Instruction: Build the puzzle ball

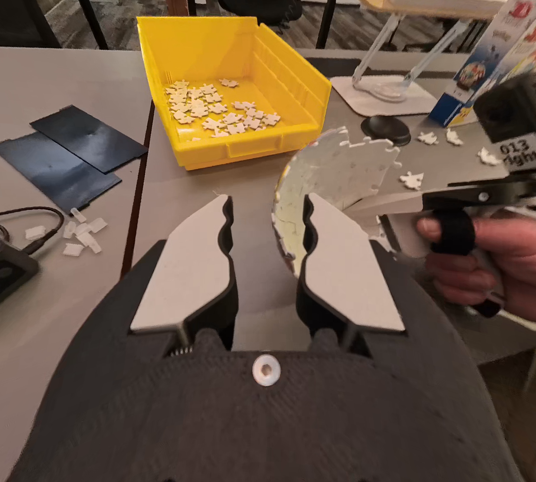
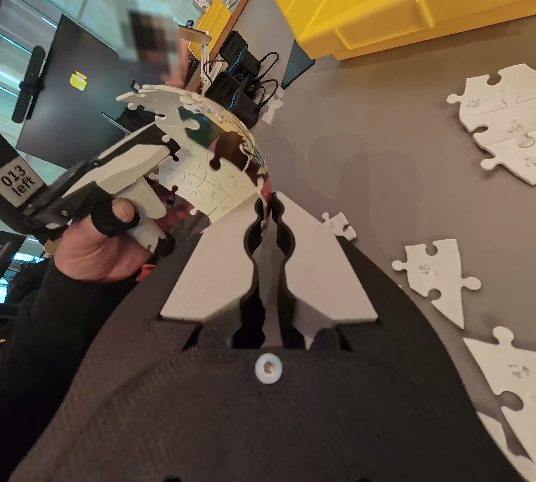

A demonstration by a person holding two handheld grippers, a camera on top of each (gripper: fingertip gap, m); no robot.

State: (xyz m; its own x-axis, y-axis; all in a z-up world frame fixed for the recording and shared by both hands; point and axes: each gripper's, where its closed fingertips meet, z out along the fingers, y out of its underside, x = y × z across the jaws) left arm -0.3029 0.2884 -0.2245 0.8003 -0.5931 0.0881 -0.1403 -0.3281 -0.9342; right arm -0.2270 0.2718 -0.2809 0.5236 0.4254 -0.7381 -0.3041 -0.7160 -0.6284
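The partly built puzzle ball (image 1: pixel 333 175) is an open curved shell, white inside and printed in colours outside (image 2: pixel 229 146). My right gripper (image 2: pixel 268 200) is shut on its rim and holds it above the grey table; it enters the left wrist view from the right (image 1: pixel 356 204). My left gripper (image 1: pixel 268 201) is open, with the shell's near rim just by its right finger. In the right wrist view the left gripper (image 2: pixel 162 178) sits at the shell's open side. Loose white pieces (image 1: pixel 220 108) lie in a yellow bin (image 1: pixel 290 146), and more pieces (image 2: pixel 435 274) lie on the table.
A puzzle box (image 1: pixel 493 62), a black round stand (image 1: pixel 385 127) and a white lamp base (image 1: pixel 380 94) are at the back right. Dark blue sheets (image 1: pixel 72 155), small white plastic bits (image 1: pixel 81 233) and a cable lie left. Black chargers (image 2: pixel 235 82) stand farther off. About 10 cm separates my left fingertips from my right.
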